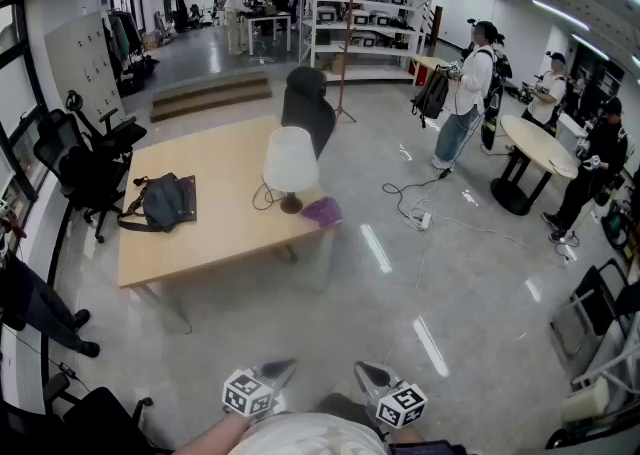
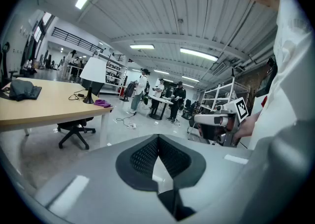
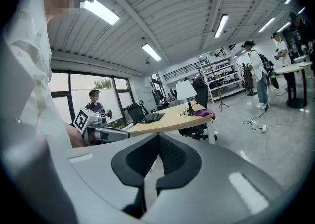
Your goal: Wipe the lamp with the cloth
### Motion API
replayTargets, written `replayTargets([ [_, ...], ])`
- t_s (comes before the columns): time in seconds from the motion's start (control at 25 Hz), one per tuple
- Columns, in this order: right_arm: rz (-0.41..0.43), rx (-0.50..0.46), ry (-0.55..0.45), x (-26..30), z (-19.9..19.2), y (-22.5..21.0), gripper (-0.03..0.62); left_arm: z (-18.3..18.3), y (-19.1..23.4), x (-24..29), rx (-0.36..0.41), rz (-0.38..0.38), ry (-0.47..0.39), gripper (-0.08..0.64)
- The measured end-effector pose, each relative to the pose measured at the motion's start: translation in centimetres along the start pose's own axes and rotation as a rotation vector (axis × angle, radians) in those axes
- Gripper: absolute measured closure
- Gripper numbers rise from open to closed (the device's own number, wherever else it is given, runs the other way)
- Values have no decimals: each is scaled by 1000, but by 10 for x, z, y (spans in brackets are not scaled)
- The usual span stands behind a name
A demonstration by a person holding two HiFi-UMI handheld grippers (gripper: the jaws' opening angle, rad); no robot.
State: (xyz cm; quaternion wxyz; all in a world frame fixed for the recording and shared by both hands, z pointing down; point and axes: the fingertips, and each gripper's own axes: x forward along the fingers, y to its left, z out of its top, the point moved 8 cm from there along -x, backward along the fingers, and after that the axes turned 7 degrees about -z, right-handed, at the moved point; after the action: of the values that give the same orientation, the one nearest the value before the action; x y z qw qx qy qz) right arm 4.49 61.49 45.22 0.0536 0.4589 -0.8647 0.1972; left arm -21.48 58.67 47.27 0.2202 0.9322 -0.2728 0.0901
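Wiping not yet begun: left claw (image 1: 284, 368) and right claw (image 1: 366, 371), both clenched empty, are well apart from the lamp (image 1: 290, 165), with the cloth (image 1: 323, 210) just beside its base, so approaching to grab the cloth likely comes next.

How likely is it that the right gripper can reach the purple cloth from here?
Probably not yet: the right gripper is near the person, with floor between it and the cloth on the table.

wooden table (image 1: 215, 238) bears lamp (image 1: 290, 161), purple cloth (image 1: 323, 210), dark bag (image 1: 163, 202).
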Motion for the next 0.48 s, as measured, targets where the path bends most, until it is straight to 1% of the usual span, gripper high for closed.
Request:
replayTargets([
  [0.28, -19, 6, -36, 7, 0, -2, 578, -4, 9, -11, -15, 39, -11, 558],
  [0.48, -36, 6, -13, 4, 0, -2, 578, 1, 12, -11, -22, 47, -20, 558],
])
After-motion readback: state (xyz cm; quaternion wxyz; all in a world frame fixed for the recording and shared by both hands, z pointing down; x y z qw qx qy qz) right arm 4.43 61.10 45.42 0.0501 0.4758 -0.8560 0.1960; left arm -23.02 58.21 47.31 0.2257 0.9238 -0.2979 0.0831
